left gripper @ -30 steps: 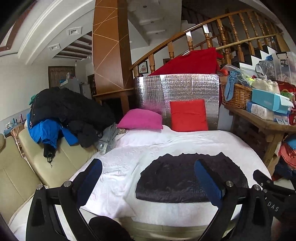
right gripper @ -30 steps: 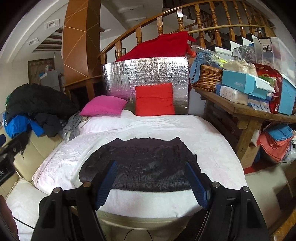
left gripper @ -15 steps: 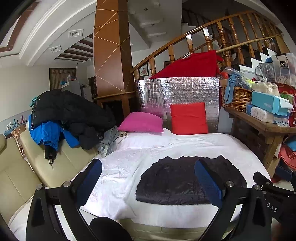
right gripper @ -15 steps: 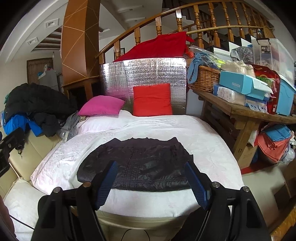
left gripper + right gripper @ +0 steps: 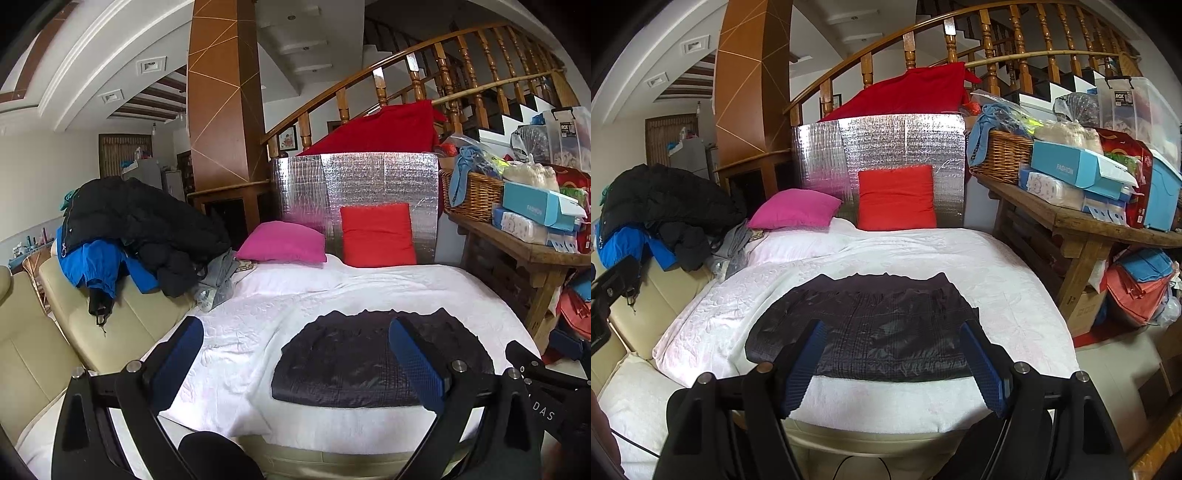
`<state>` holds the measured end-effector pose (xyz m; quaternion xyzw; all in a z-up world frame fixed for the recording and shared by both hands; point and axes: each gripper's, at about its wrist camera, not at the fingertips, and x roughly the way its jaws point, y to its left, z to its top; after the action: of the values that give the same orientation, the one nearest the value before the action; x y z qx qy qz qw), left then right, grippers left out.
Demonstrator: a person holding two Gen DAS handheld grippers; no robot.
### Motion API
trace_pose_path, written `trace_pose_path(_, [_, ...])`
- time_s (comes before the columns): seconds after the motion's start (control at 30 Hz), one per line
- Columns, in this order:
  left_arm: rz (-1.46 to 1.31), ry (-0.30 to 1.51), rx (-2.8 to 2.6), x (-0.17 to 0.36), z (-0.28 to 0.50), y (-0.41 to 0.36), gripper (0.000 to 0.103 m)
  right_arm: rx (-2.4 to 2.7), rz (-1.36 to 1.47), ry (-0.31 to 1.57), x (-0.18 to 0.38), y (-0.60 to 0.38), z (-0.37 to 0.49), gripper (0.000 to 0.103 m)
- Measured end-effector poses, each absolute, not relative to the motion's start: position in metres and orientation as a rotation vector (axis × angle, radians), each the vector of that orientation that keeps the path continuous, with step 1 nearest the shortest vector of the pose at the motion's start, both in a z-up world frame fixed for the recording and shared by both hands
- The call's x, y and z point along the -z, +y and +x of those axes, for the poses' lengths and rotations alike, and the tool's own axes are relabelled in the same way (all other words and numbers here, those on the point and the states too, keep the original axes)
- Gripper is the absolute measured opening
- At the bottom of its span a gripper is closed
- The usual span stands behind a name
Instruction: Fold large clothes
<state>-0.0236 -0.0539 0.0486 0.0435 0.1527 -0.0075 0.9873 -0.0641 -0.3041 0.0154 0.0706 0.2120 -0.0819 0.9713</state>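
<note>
Black and quilted, the dark shiny garment (image 5: 871, 328) lay flat on the white embossed bedcover (image 5: 997, 280), near its front edge, already squared into a compact rectangle with no sleeves sticking out. By that look the folding of this piece seemed finished or nearly so; whether a last fold was meant could not be told. What appeared left was the heap of black and blue coats (image 5: 122, 236) piled on the cream leather sofa (image 5: 44, 332) to the left, well apart from the folded piece.

Both claws stood wide and empty. The left gripper (image 5: 295, 354) hovered short of the bed, its blue pads holding nothing, and the right gripper (image 5: 894, 362) hung the same way, framing the garment without touching it.

Counted: one folded garment on the bed; two cushions at the head, one pink cushion (image 5: 794, 208) and one red cushion (image 5: 895, 203); one silver foil panel (image 5: 886, 147) behind them; one wicker basket (image 5: 1001, 155) on the wooden side table (image 5: 1089, 225). How many coats made up the heap could not be told.
</note>
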Motion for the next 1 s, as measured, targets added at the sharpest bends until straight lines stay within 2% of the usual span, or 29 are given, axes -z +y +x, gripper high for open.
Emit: trace_pose_path(1.0, [0.094, 0.322, 0.006, -0.0400, -0.0164, -0.0488, 0.100, 0.174, 0.143, 0.430, -0.0151, -0.2993, -0.0578, 0.078])
